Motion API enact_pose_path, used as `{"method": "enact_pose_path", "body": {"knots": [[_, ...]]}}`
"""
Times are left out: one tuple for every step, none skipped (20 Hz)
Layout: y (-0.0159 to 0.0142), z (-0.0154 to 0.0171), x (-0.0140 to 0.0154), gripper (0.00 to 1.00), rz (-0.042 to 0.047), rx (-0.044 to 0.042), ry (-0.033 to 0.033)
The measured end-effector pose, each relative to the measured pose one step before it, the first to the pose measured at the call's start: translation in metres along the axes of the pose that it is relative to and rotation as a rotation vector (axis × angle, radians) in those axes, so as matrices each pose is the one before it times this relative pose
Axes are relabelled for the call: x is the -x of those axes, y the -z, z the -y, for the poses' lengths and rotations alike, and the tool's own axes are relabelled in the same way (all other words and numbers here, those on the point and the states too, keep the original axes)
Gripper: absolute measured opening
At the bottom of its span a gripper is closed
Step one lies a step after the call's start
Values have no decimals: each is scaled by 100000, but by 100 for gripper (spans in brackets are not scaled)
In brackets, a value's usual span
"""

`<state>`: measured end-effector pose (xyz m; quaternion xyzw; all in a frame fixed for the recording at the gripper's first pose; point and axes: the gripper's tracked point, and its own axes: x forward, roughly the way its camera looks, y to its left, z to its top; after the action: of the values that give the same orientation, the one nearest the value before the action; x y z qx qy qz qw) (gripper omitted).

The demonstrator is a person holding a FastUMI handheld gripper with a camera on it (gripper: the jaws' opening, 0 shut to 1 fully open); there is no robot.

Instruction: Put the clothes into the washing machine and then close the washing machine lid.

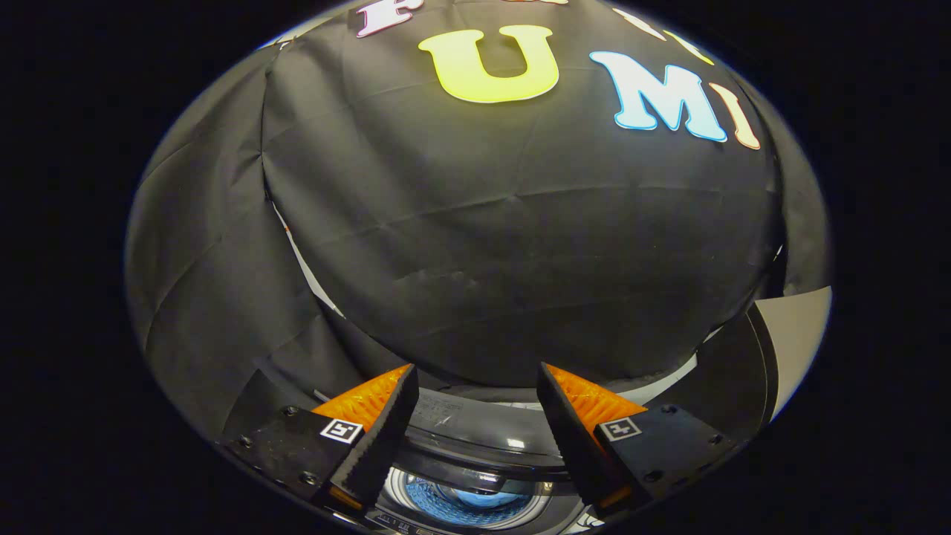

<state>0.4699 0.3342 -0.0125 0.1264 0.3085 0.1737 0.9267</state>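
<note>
Black booth cloth looms ahead; with fingers spread and empty, the gripper [475, 431] should drop squarely toward the washing machine drum [469, 502], where blue clothes [453, 505] appear to lie.

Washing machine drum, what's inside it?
Between the open gripper fingers, the round shiny washing machine drum holds something blue, maybe cloth. The fingers and the machine's dark glossy rim cover the rest, so the whole load can't be seen.

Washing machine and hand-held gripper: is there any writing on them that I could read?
Washer rim: fine print, too small and blurred to read.
Hand-held gripper, open above the washer, nothing between its fingers: a square marker on each finger, a pattern, not words.
Nothing on either can be read.
</note>
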Motion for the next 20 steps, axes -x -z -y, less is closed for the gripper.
{"method": "enact_pose_path", "body": {"knots": [[85,57,59,99,346,116,-33],[139,-158,166,100,515,258,27],[73,-1,156,99,350,134,-7],[195,-73,138,100,428,171,40],[42,-61,152,100,282,156,-54],[126,-61,148,100,543,367,-131],[-19,-24,88,100,591,274,-56],[176,-84,183,99,234,229,-126],[239,-115,168,99,188,162,-155],[337,-139,221,99,47,15,-330],[208,-83,247,99,171,201,-91],[181,-69,197,99,39,116,-156],[269,-95,207,99,228,-53,-332],[222,-109,215,99,298,155,-105],[358,-159,303,99,525,271,59],[247,-107,242,99,363,100,82],[410,-167,275,99,36,125,-5],[388,-90,191,99,-17,135,-134],[417,-187,329,99,-245,-41,-199],[587,-179,348,99,-412,-282,-285]]}}
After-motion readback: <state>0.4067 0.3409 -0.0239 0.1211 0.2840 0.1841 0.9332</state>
